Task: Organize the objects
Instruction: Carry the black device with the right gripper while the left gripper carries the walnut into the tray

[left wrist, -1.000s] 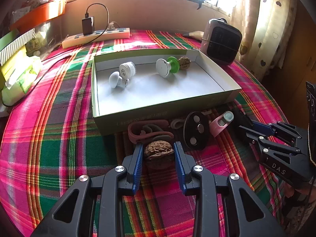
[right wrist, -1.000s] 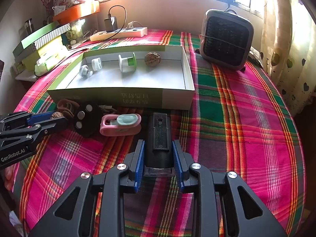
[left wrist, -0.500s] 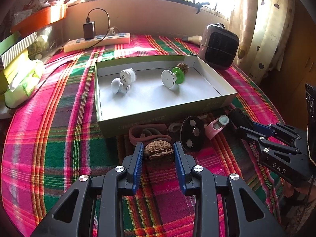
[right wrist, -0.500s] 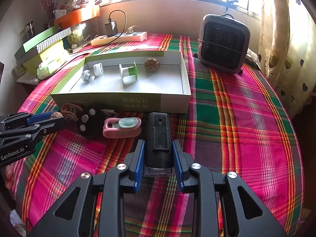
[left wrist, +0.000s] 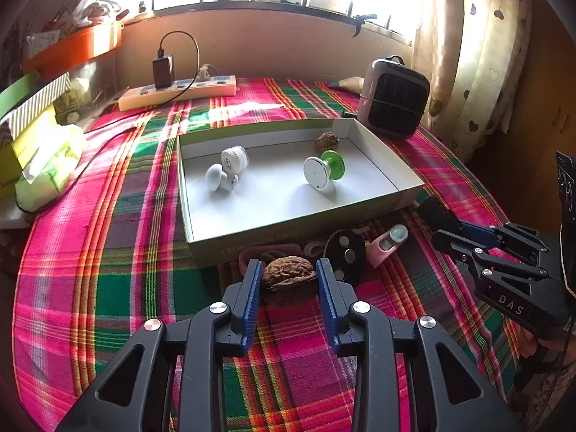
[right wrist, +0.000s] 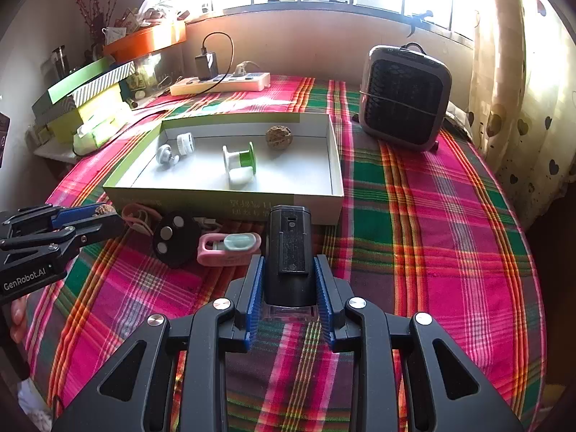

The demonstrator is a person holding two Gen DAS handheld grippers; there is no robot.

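My left gripper (left wrist: 288, 273) is shut on a brown walnut (left wrist: 287, 269) and holds it above the cloth in front of the open box (left wrist: 288, 228). My right gripper (right wrist: 288, 270) is shut on a black device (right wrist: 289, 248), also lifted, near the box's front wall (right wrist: 230, 203). The box holds a second walnut (left wrist: 327, 141), a green-and-white spool (left wrist: 322, 171) and two white knobs (left wrist: 225, 167). On the cloth before the box lie a black disc (left wrist: 345, 255), a pink clip (left wrist: 387, 244) and a pink band (left wrist: 268, 253).
A grey heater (right wrist: 405, 99) stands at the back right of the plaid tablecloth (right wrist: 432, 216). A power strip (left wrist: 178, 91) with a charger lies at the back. Boxes and a tissue pack (left wrist: 46, 165) crowd the left edge. A curtain (right wrist: 522, 72) hangs on the right.
Both grippers have risen and drawn back with their objects held; the walnut and the black device have come up off the cloth. The box and loose items look smaller and farther.
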